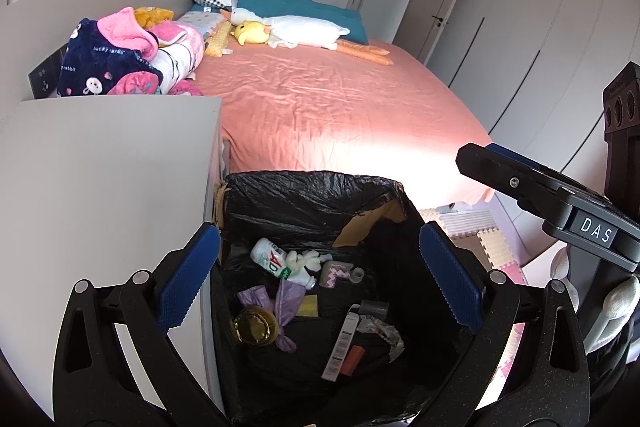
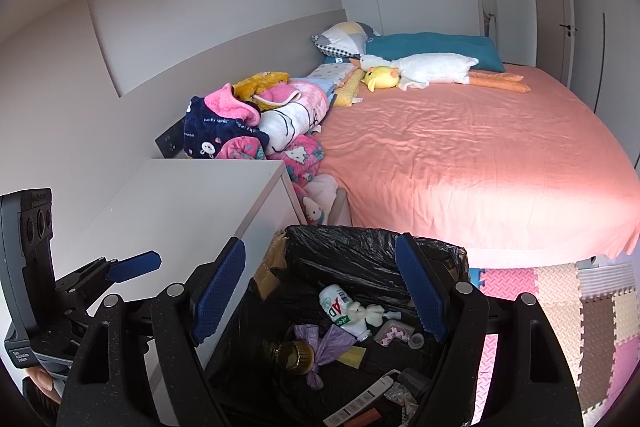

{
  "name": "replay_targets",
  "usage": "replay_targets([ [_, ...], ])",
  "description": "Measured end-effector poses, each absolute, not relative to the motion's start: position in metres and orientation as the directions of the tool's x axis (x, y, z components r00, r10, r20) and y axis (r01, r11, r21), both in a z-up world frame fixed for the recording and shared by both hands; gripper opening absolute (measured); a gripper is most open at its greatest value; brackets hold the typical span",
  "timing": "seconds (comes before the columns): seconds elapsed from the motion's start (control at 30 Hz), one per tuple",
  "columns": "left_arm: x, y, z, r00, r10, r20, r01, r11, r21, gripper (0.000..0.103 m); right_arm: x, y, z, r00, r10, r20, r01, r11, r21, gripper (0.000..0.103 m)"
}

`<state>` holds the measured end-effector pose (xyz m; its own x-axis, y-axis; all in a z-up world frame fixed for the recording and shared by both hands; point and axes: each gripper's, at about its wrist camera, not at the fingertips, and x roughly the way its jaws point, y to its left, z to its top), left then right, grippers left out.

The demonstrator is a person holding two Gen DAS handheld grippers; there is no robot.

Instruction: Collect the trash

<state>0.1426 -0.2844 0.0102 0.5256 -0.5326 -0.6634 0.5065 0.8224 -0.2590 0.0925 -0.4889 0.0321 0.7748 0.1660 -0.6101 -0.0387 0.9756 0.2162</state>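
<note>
Nearest, both claws hang over a trash box (image 1: 392, 195) lined with a black bag. The left claw (image 1: 320, 279) is spread wide and holds nothing; the right claw (image 2: 320, 291) is likewise spread and empty.

Down in the bag lie a white bottle (image 1: 276, 261) printed with a large red "AD", a crumpled purple bag (image 1: 286, 301), a round gold lid (image 1: 254, 325), a long white barcoded strip (image 1: 342, 345) and a small orange piece (image 1: 352, 359). The smaller print cannot be read. The right claw's body, seen from the left wrist view, carries a label reading "DAS".

Just left of the box stands a white worktop (image 2: 192, 203), its top bare. Beyond is a bed (image 1: 340, 107) with a salmon sheet, where a folded navy blanket (image 1: 100, 63) reads "lucky rabbit", beside a plush goose (image 1: 304, 31) and a yellow duck (image 1: 250, 33).

It appears a drop-off is done. The next move probably calls for turning away to find more trash.
</note>
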Motion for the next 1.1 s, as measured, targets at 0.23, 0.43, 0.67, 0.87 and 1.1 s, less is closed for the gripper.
replay_targets([
  [0.23, 0.1421, -0.2848, 0.0094, 0.511, -0.546, -0.664, 0.510, 0.814, -0.277, 0.096, 0.0928, -0.4886, 0.0324, 0.775, 0.166, -0.610, -0.039, 0.976, 0.216, 0.078],
  [0.43, 0.1412, -0.2880, 0.0076, 0.506, -0.538, -0.674, 0.519, 0.814, -0.260, 0.096, 0.0929, -0.4886, 0.0325, 0.775, 0.167, -0.610, -0.040, 0.976, 0.216, 0.078],
  [0.67, 0.1403, -0.2899, 0.0087, 0.509, -0.534, -0.676, 0.530, 0.812, -0.242, 0.096, 0.0934, -0.4891, 0.0324, 0.775, 0.166, -0.610, -0.039, 0.976, 0.216, 0.078],
  [0.87, 0.1391, -0.2893, 0.0103, 0.533, -0.517, -0.670, 0.526, 0.822, -0.215, 0.096, 0.0937, -0.4897, 0.0323, 0.775, 0.164, -0.611, -0.037, 0.976, 0.216, 0.078],
  [1.1, 0.1376, -0.2884, 0.0088, 0.533, -0.522, -0.666, 0.534, 0.818, -0.215, 0.096, 0.0937, -0.4908, 0.0320, 0.775, 0.166, -0.610, -0.038, 0.976, 0.216, 0.078],
])
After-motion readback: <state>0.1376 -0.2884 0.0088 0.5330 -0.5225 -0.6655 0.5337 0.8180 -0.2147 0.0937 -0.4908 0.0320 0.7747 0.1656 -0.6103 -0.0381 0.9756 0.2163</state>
